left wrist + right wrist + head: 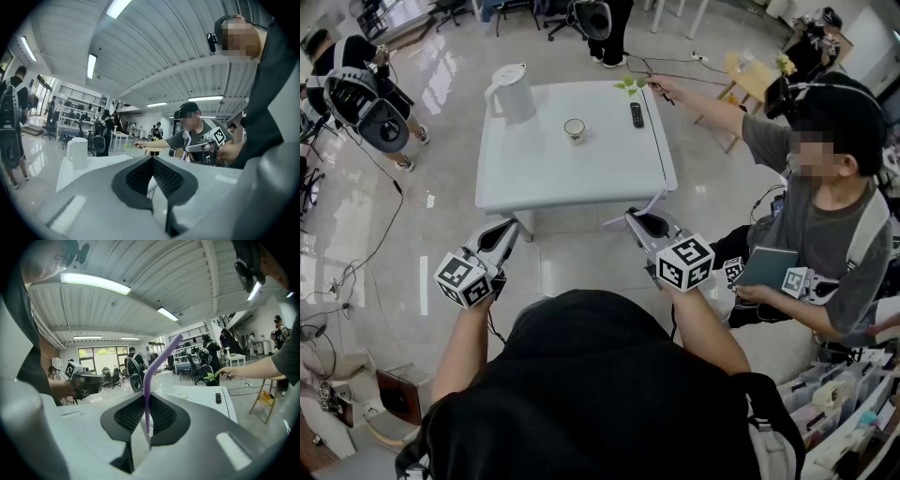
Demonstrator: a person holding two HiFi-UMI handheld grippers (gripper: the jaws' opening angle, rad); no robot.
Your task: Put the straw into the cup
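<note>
Straw (149, 380) is in our right gripper (147, 423). Its jaws are pinched on the lower end, and the purple stem rises out of the pads and bends off to the right at the top. So we reckon this is the carry step, not the drop yet. The cup (574, 128) sits out in the middle of the white table (581, 178), well apart from both grippers, which hang short of the near edge. Next move probably calls for reaching forward over the table and tipping the free end down until it lines up with the cup's mouth. Our left gripper (504, 232) has its jaws pressed together on nothing, so it could steady the cup if needed.
</note>
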